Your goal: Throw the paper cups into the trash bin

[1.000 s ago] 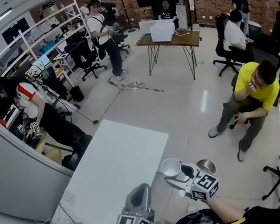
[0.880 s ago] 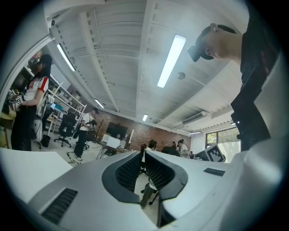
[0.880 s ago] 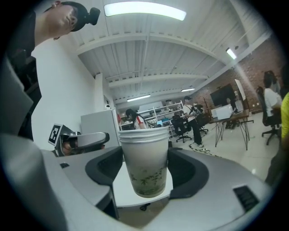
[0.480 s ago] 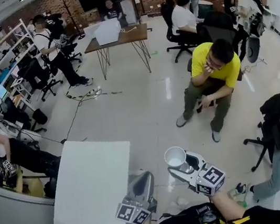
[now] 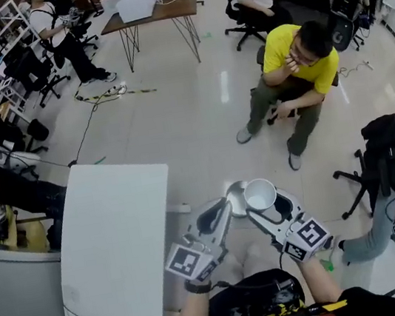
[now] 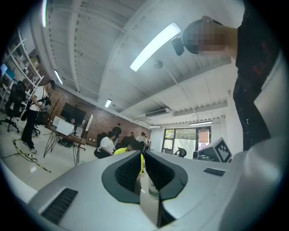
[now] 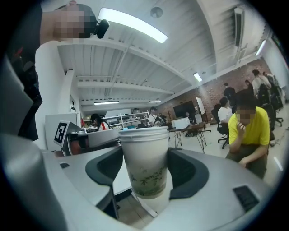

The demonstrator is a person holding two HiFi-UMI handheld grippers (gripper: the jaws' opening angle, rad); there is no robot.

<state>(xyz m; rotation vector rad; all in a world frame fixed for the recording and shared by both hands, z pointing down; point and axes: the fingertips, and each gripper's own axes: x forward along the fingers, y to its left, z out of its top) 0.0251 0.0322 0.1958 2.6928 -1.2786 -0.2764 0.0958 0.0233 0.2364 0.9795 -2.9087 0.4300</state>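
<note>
While the right tool [image 5: 266, 208] clamps an upright paper cup [image 5: 260, 194] by its sides, the cup hangs over the floor [image 5: 193, 132], right of the white counter [image 5: 113, 235]. The left tool [image 5: 214, 218] is just beside it, jaws nearly together, gripping nothing. A person in yellow [image 5: 293, 55] sits beyond.

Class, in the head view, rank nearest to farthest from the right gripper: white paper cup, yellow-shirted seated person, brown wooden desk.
1. White paper cup: held by the right gripper.
2. Seated person in yellow shirt: upper right.
3. Brown wooden desk: far top, left of centre.
</note>
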